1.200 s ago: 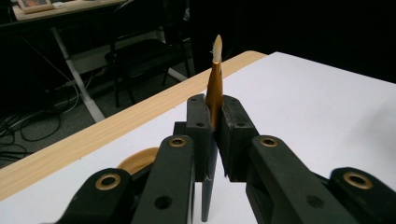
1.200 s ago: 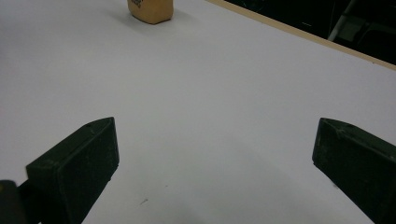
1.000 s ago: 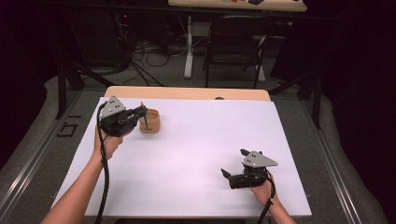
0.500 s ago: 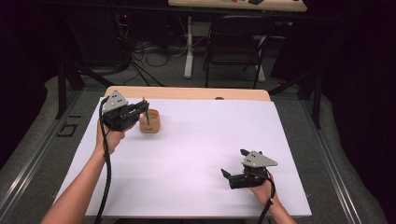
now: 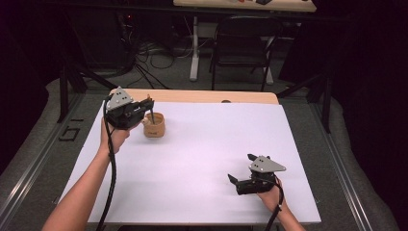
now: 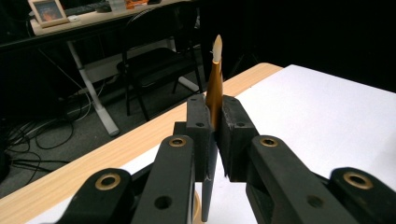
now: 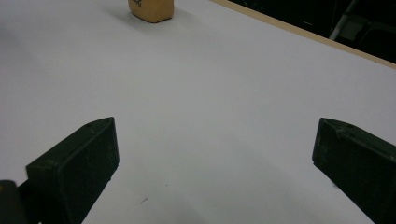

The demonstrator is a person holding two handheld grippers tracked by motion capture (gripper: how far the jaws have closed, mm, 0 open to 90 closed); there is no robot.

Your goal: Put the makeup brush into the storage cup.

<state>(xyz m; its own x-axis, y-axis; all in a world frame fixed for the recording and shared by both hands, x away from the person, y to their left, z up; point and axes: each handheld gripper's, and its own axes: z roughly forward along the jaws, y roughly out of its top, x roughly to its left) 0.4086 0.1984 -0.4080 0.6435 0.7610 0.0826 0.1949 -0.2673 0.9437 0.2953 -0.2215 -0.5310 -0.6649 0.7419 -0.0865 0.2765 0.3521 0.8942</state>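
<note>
Clamping a brush (image 6: 215, 79) over the cup (image 5: 154, 126), left tongs (image 6: 213, 133); right tongs (image 7: 212, 154) wide; cup's print unreadable.

Left gripper (image 5: 148, 107) raised at far left, jaws clamped tight (something thin between them), forearm stretching up from the bottom edge. Right gripper (image 5: 241, 169) low at near right, jaws spread wide.

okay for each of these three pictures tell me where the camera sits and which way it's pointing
High view: above the person's side, looking forward and down on the table; forearms, left hand-held gripper, right hand-held gripper.
Left gripper view: rides that gripper, looking along jaws shut on a brush toward the chair.
Right gripper view: low over the table, open jaws.
Shared: wooden cup.
</note>
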